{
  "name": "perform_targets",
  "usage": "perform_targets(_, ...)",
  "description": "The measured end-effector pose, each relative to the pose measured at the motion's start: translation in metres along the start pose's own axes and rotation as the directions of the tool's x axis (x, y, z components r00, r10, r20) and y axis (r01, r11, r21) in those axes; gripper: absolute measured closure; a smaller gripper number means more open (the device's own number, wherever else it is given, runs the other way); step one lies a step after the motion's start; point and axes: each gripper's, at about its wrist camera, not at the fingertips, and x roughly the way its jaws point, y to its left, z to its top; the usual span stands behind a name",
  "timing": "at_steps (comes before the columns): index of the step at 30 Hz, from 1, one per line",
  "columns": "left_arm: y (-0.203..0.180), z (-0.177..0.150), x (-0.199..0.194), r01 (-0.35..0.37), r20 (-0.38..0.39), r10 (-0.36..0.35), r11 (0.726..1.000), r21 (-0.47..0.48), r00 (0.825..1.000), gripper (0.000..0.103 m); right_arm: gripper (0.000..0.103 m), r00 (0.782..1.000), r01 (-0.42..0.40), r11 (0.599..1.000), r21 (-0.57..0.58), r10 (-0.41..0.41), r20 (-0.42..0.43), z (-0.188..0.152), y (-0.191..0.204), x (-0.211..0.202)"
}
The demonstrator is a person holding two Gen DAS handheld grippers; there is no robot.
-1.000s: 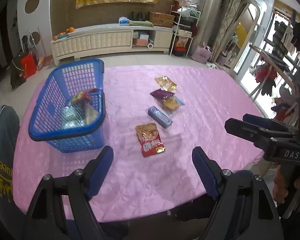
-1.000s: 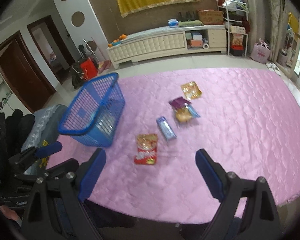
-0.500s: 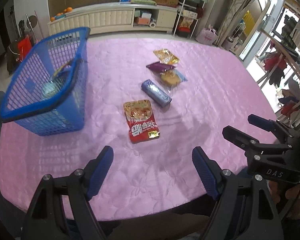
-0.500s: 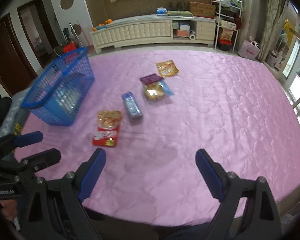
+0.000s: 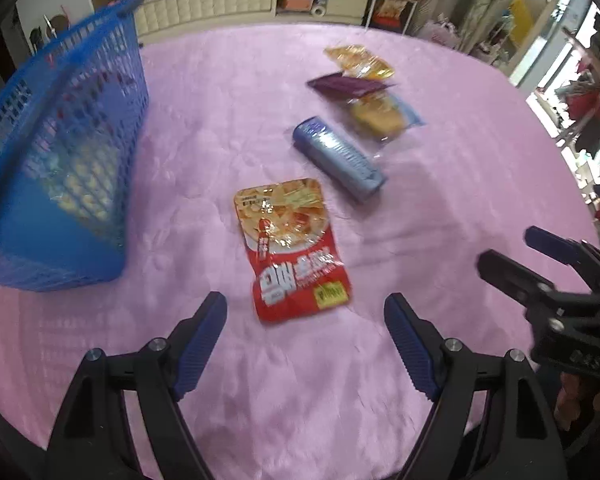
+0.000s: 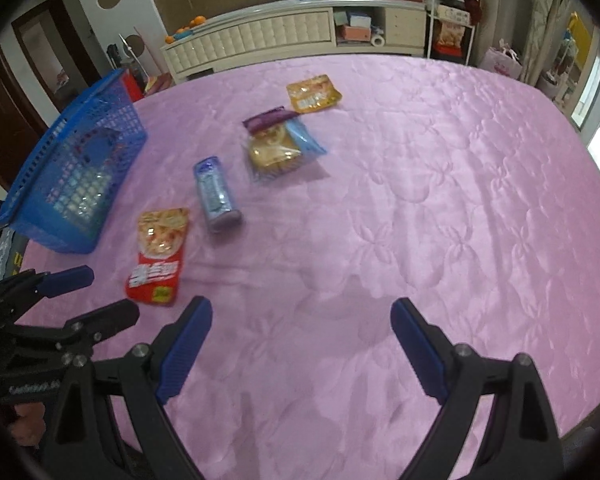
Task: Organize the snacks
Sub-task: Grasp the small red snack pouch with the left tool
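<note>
A red snack pouch [image 5: 294, 248] lies flat on the pink table just ahead of my open, empty left gripper [image 5: 305, 312]; it also shows in the right wrist view [image 6: 158, 254]. Behind it lie a blue wrapped roll [image 5: 338, 158] [image 6: 216, 194], a clear bag with a yellow cake [image 5: 376, 114] [image 6: 278, 150], a purple packet [image 5: 346, 84] and a golden pouch [image 5: 358, 60] [image 6: 314, 94]. A blue basket [image 5: 60, 148] [image 6: 74, 176] holding some packets stands at the left. My right gripper [image 6: 301, 316] is open and empty over bare cloth.
The pink quilted cloth [image 6: 440, 200] covers the whole table, with wide room on the right half. The right gripper shows at the right of the left wrist view [image 5: 548, 264]. A white cabinet [image 6: 260, 36] and shelves stand beyond the far edge.
Both grippers have moved forward and lower over the table. The red pouch now sits close to the left gripper's fingertips. The snacks and basket have not moved.
</note>
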Motion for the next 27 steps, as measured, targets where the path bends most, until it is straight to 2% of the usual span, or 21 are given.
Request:
perform_targets(6, 0.002, 0.020, 0.028, -0.050, -0.026, 0.051, 0.999, 0.016, 0.998, 0.024, 0.010, 1.000, 0.007, 1.000, 0.014, -0.007, 0.000, 0.002, -0.006, 0.016)
perform_targets(11, 0.008, 0.031, 0.039, -0.037, -0.050, 0.036, 0.999, -0.033, 0.998, 0.024, 0.010, 1.000, -0.007, 0.999, 0.041, 0.008, -0.006, 0.001, -0.013, 0.021)
perform_targets(15, 0.004, 0.034, 0.041, -0.051, -0.052, 0.050, 0.998, -0.021, 0.997, 0.024, 0.010, 1.000, -0.010, 0.998, 0.068, 0.010, -0.004, -0.002, -0.019, 0.021)
perform_targets(16, 0.002, 0.033, 0.041, -0.062, -0.055, 0.062, 0.998, -0.004, 0.997, 0.026, 0.010, 1.000, -0.014, 0.997, 0.078, 0.014, -0.002, -0.003, -0.021, 0.020)
perform_targets(18, -0.009, 0.032, 0.041, -0.094, -0.048, 0.096, 0.995, 0.035, 0.994, 0.041, 0.010, 1.000, -0.019, 0.996, 0.088, 0.019, -0.003, -0.005, -0.023, 0.020)
perform_targets(19, -0.011, 0.032, 0.039, -0.082, -0.044, 0.084, 0.996, 0.044, 0.995, 0.046, 0.010, 1.000, -0.020, 0.996, 0.090, 0.021, -0.004, -0.006, -0.023, 0.020)
perform_targets(22, -0.017, 0.027, 0.037, -0.088, -0.035, 0.090, 0.994, 0.063, 0.995, 0.050, 0.010, 0.999, -0.031, 0.994, 0.100, 0.032, -0.011, -0.010, -0.023, 0.022)
perform_targets(24, -0.020, 0.026, 0.037, -0.084, -0.036, 0.087, 0.994, 0.072, 0.996, 0.058, 0.010, 0.999, -0.032, 0.995, 0.095, 0.032, -0.009, -0.011, -0.022, 0.021)
perform_targets(27, -0.024, 0.022, 0.035, -0.105, -0.035, 0.108, 0.990, 0.090, 0.994, 0.060, 0.010, 0.999, -0.035, 0.996, 0.088, 0.036, -0.006, -0.013, -0.021, 0.020)
